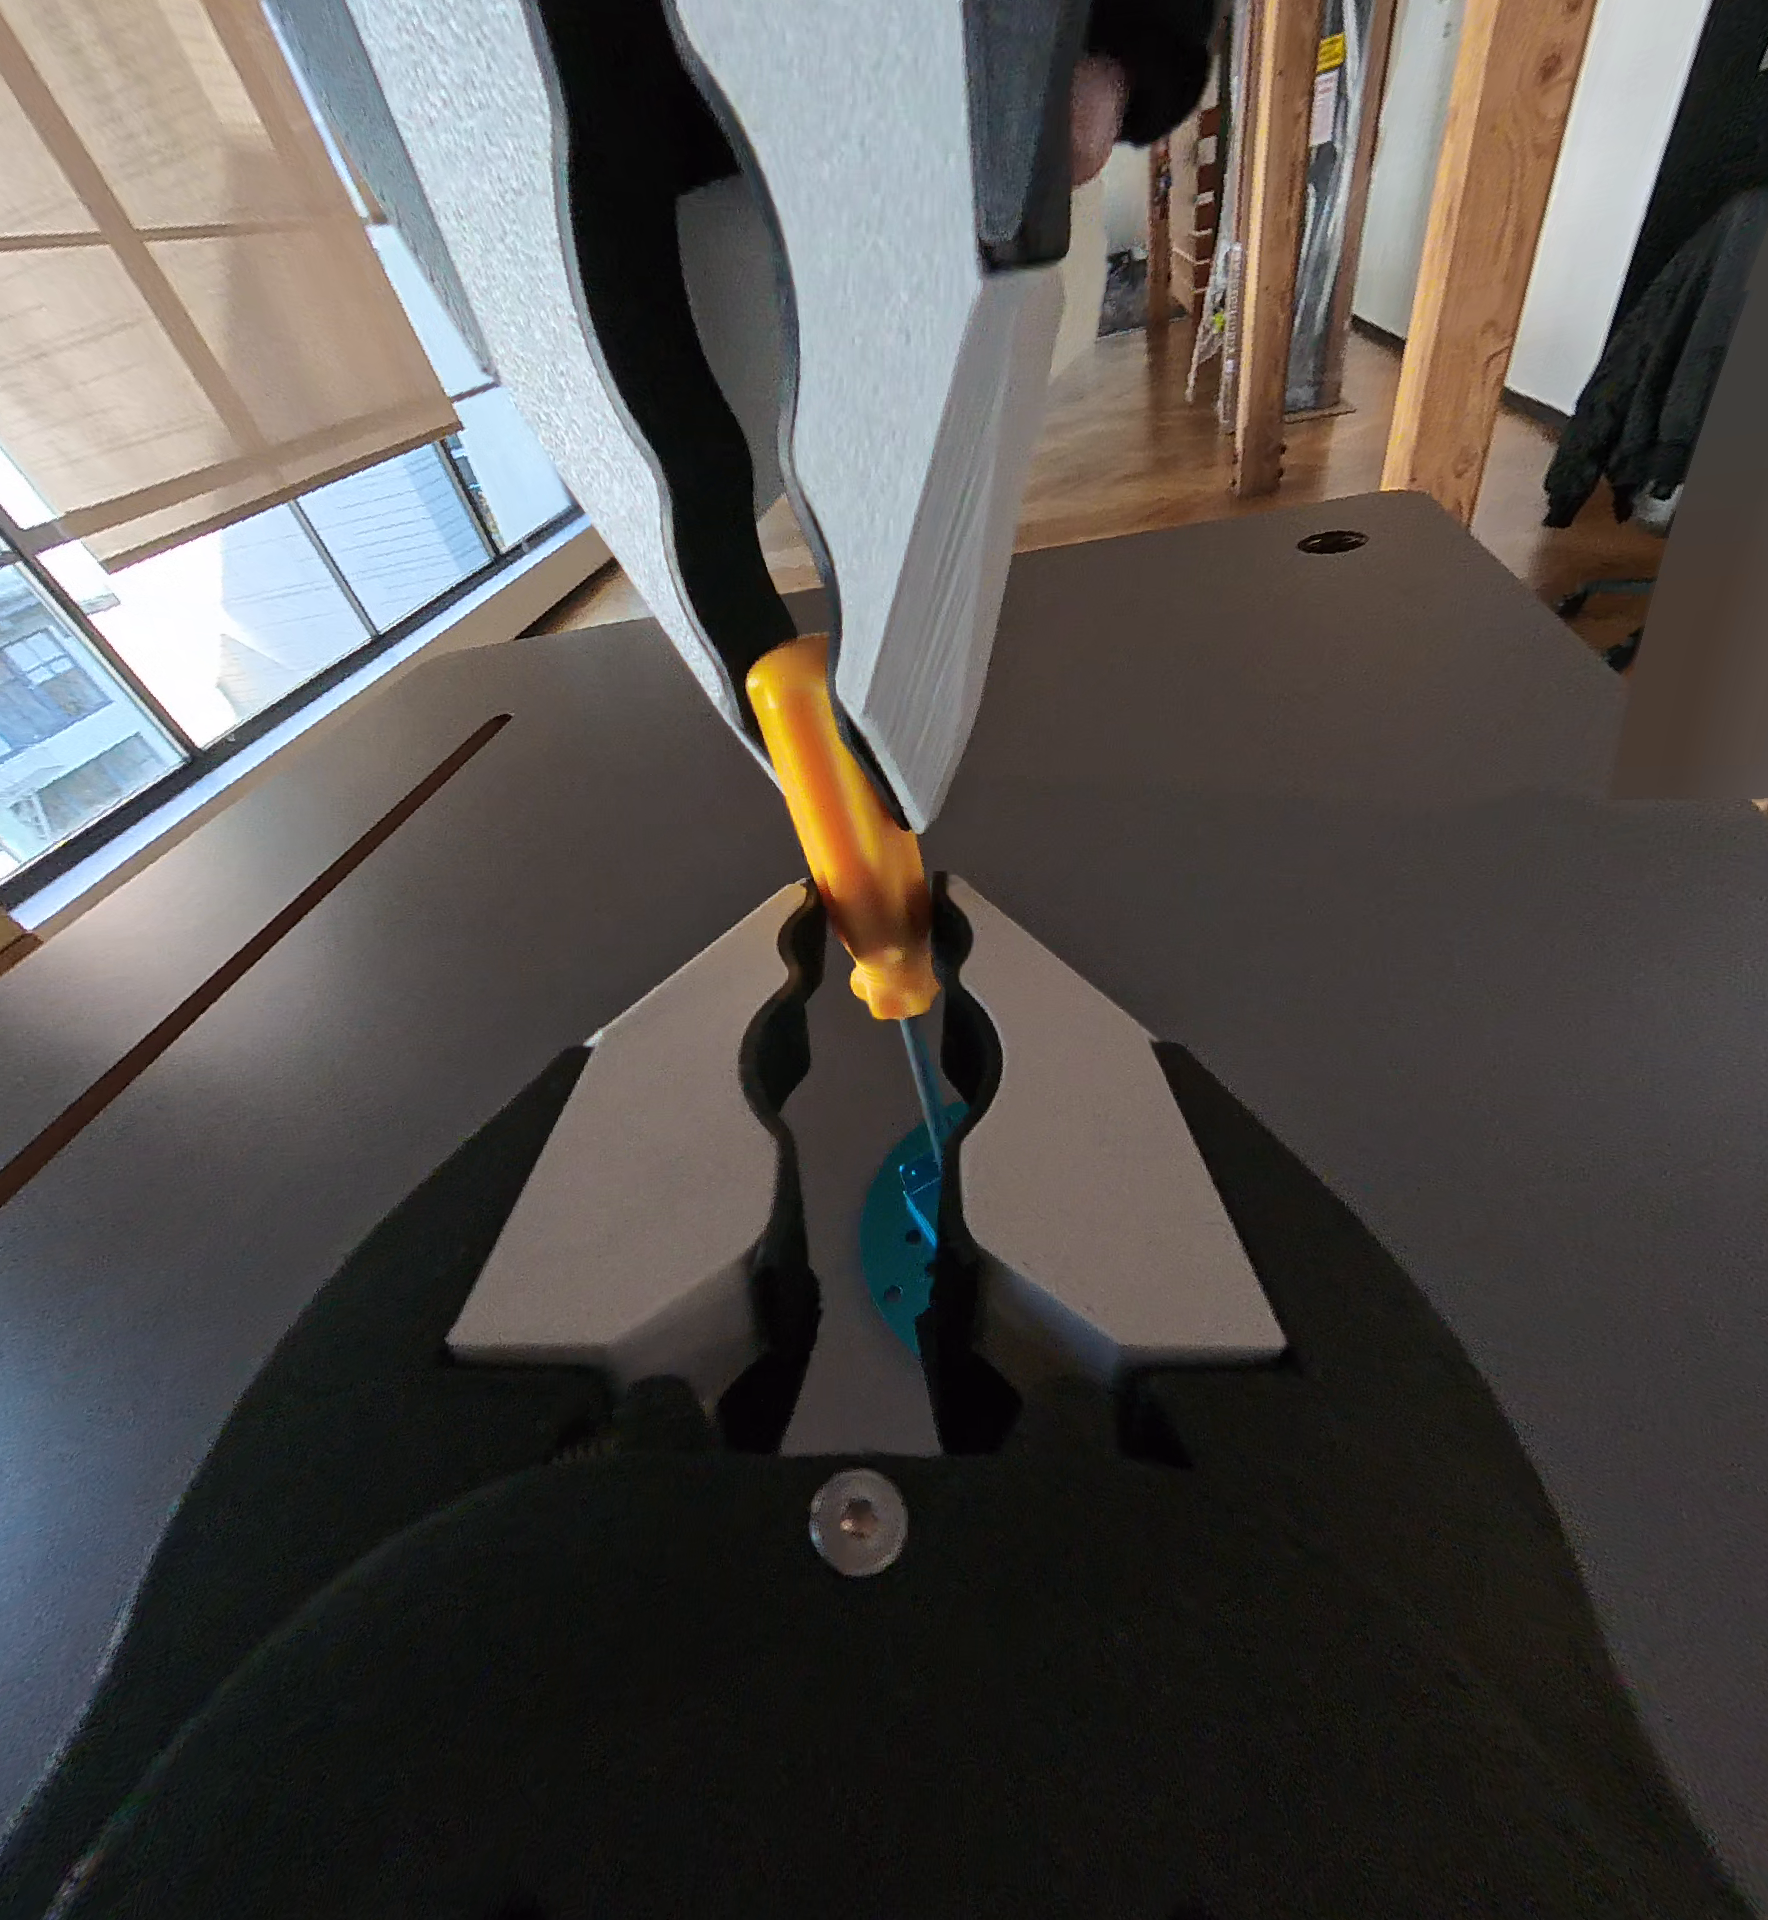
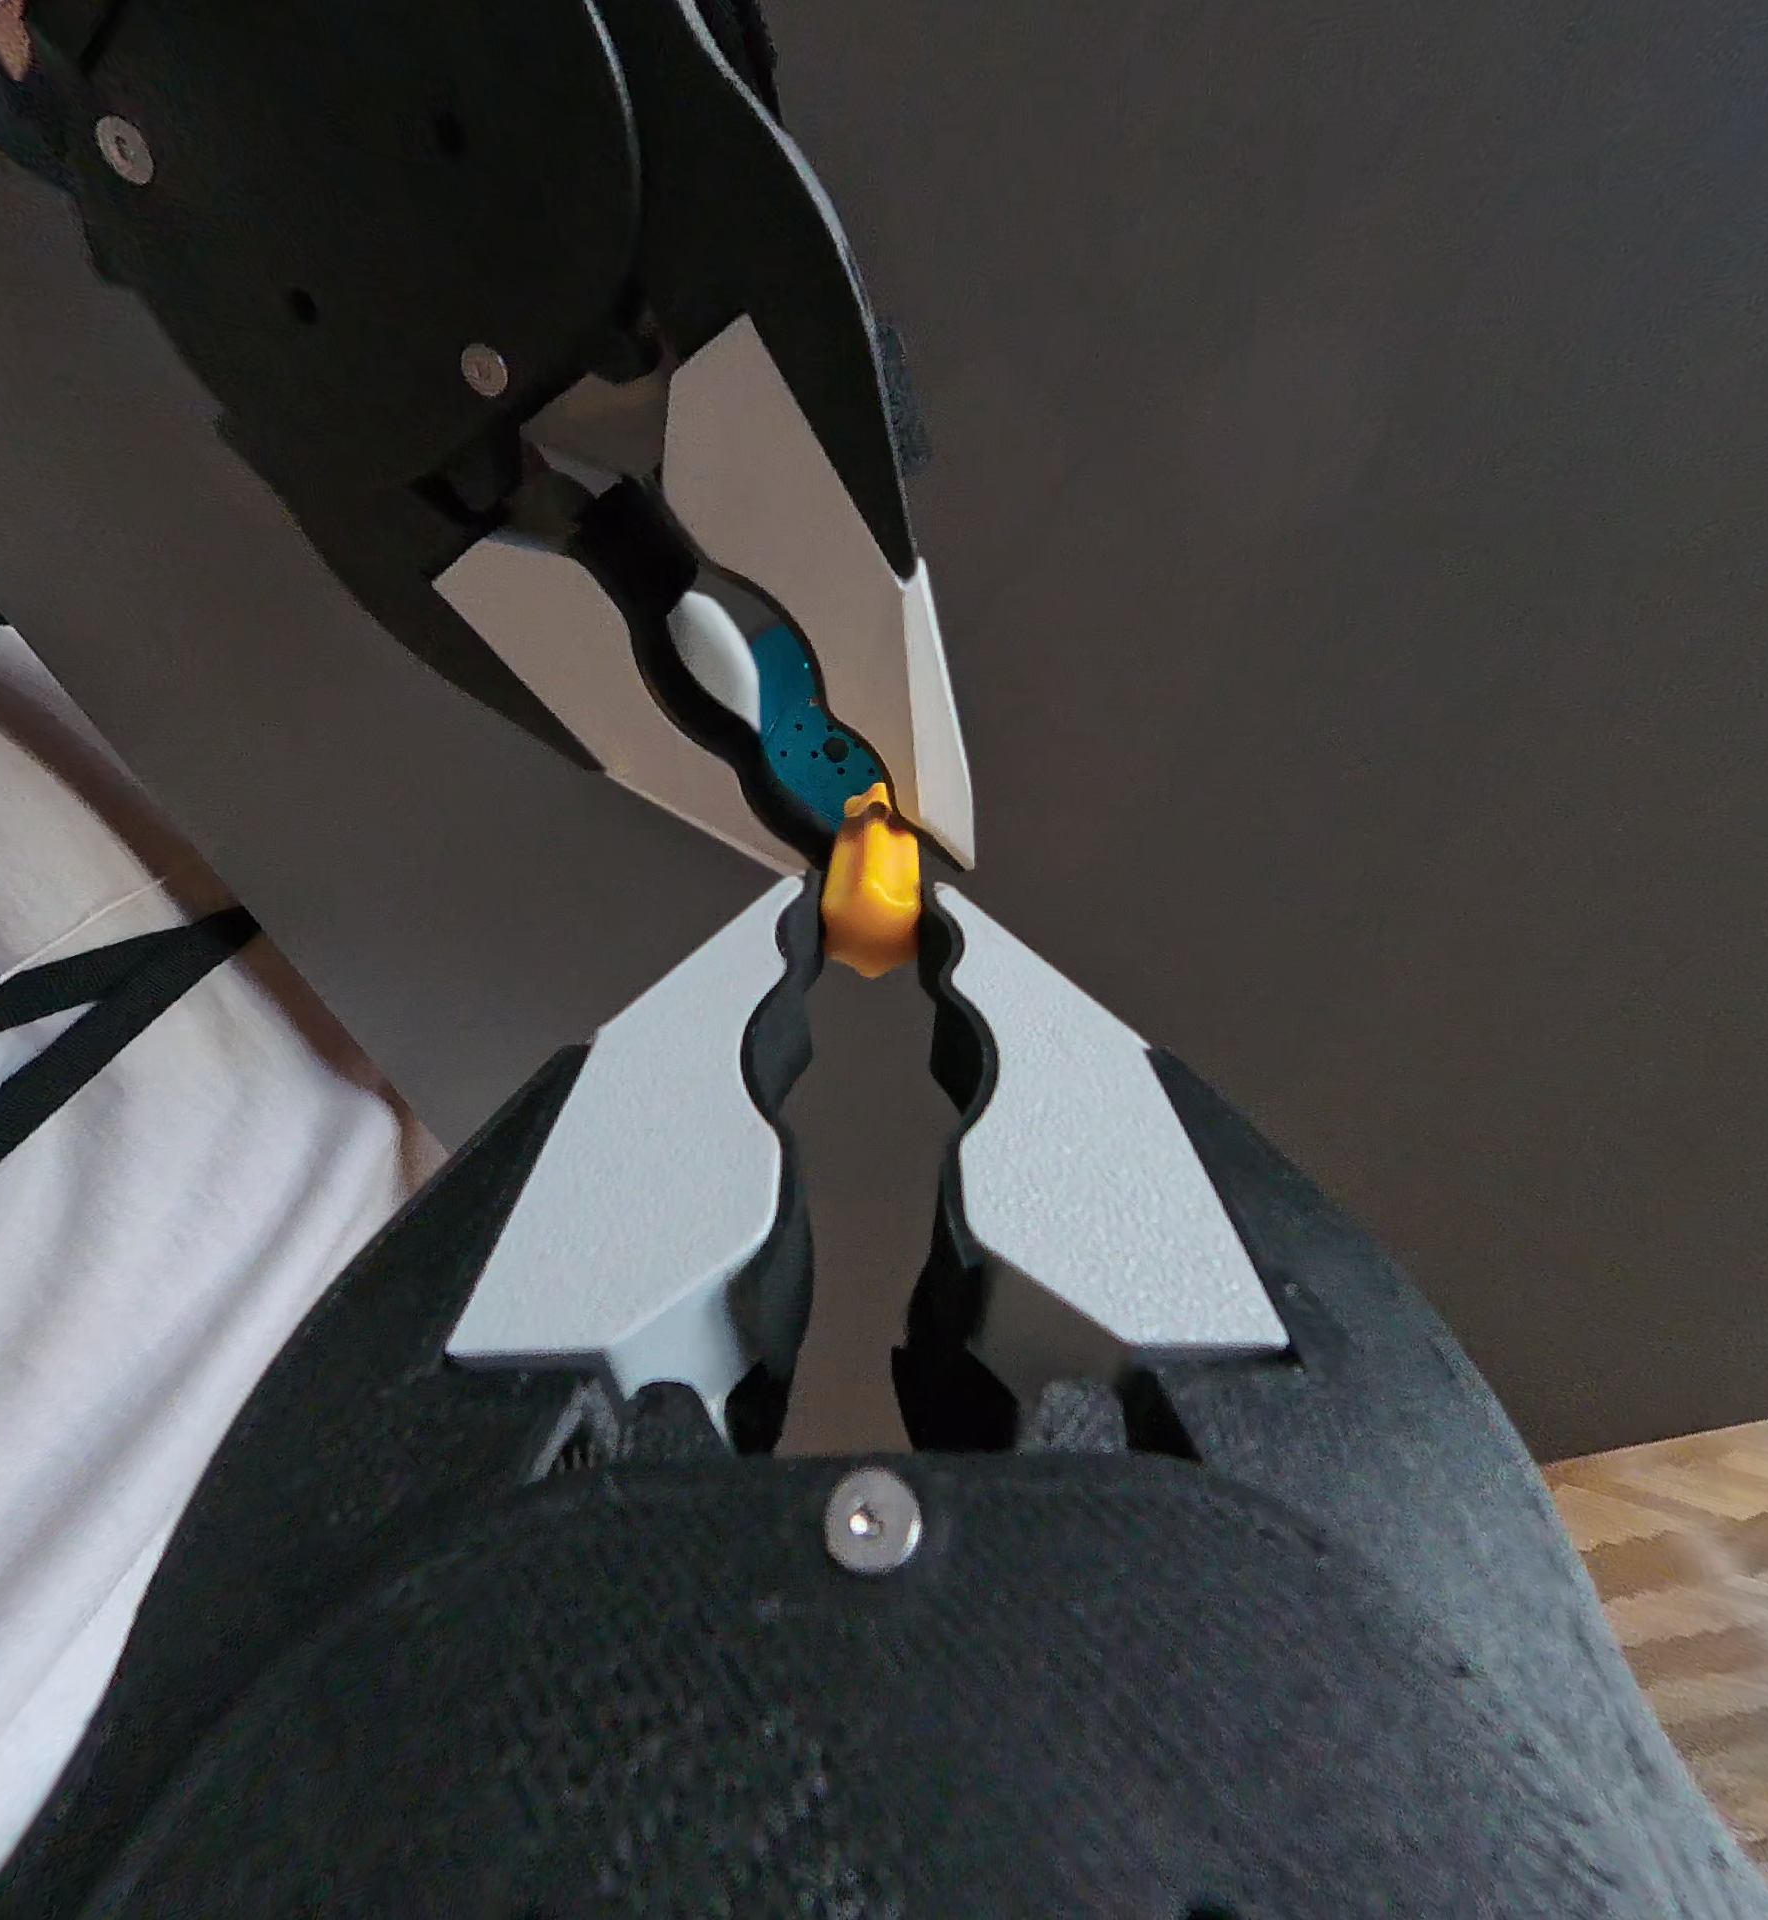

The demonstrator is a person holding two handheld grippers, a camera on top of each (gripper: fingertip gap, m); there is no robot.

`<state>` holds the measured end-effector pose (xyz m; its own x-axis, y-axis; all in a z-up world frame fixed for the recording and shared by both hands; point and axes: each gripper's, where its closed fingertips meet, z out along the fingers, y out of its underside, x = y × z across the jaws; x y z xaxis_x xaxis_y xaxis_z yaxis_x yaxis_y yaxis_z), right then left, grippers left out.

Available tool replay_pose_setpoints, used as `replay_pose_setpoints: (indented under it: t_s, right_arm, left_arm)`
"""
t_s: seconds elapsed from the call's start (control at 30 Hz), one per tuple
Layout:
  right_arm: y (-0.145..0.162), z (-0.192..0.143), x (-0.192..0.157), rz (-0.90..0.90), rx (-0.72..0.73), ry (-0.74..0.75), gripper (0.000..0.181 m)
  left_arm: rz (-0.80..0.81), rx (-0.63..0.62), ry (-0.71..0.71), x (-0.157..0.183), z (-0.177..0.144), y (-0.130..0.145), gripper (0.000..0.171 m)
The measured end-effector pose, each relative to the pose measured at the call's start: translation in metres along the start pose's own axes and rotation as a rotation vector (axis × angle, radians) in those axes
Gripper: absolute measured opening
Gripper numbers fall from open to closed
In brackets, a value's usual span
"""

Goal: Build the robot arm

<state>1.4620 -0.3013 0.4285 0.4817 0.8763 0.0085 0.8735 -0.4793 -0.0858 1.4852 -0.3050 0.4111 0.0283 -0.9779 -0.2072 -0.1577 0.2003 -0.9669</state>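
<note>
My right gripper (image 2: 869, 899) is shut on the orange handle of a small screwdriver (image 2: 869, 920). In the left wrist view it (image 1: 838, 769) comes down from above with the screwdriver (image 1: 828, 810). The thin shaft points down onto a small blue block on a round teal metal part with holes (image 1: 895, 1247). My left gripper (image 1: 875, 899) is shut on that teal part deep between its wavy pads, held above the table, and its fingertips flank the screwdriver handle. In the right wrist view the left gripper (image 2: 885, 857) shows the teal part (image 2: 807, 743) in its jaws.
A dark grey table (image 1: 1275, 935) lies below, with a long slot (image 1: 236, 966) at the left and a round hole (image 1: 1327, 542) at the back. Windows with a blind are at the left, wooden posts behind. A person's white shirt (image 2: 80, 1143) is close at the left. My left and right fingertips are right by each other.
</note>
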Motion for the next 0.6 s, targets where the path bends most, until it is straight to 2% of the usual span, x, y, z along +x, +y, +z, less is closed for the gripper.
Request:
replay_pose_setpoints:
  t_s: [0.07,0.17,0.27,0.33,0.4,0.47,0.53,0.6]
  right_arm:
    - [0.001,0.001,-0.004,-0.034,-0.002,-0.008,0.018]
    - [0.002,0.0,-0.018,-0.15,0.005,-0.084,0.041]
    - [0.005,0.001,-0.011,-0.248,-0.002,-0.024,0.022]
    - [0.003,0.002,-0.007,-0.291,0.009,0.02,0.017]
    - [0.004,0.002,-0.006,-0.238,0.006,0.028,0.018]
    - [0.006,0.001,0.0,-0.098,-0.01,0.025,0.018]
    - [0.005,0.001,0.004,0.054,0.01,0.0,0.018]
    - [0.005,0.001,0.004,0.097,0.016,-0.01,0.019]
  left_arm:
    - [-0.028,0.008,0.038,0.002,-0.001,0.0,0.017]
    - [-0.038,0.0,0.076,0.005,-0.002,0.0,0.017]
    - [-0.033,0.0,0.094,0.008,-0.002,0.0,0.017]
    - [-0.036,0.01,0.098,0.007,-0.003,0.0,0.017]
    - [-0.048,0.004,0.108,0.007,-0.004,0.001,0.016]
    - [-0.04,0.01,0.055,0.001,-0.004,-0.001,0.03]
    - [-0.022,0.015,0.023,-0.001,-0.004,-0.004,0.024]
    - [-0.01,0.007,0.004,-0.002,-0.003,-0.003,0.018]
